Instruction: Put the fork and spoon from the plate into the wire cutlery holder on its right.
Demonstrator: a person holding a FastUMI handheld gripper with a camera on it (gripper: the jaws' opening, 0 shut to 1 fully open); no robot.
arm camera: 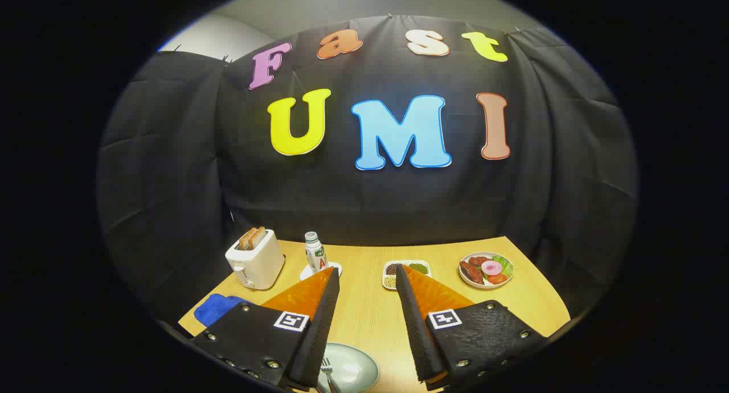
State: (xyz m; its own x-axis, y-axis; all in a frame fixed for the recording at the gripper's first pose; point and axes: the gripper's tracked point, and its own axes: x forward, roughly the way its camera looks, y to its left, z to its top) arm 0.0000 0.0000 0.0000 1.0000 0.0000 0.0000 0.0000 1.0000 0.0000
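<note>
My gripper (367,274) is held above the wooden table (364,319), its two fingers spread wide apart with nothing between them. Low down between the finger bases lies a pale green plate (356,370). A metal fork (327,370) rests on the plate's left side, tines pointing away from me, partly hidden behind the left finger (319,319). The rest of the plate is cut off below.
A white toaster (254,260) with bread slices stands at the far left. A small bottle (315,252) on a white dish sits beyond the left fingertip. A white tray of beans (407,267) and a plate of food (486,269) lie at the far right. A blue cloth (215,308) lies left.
</note>
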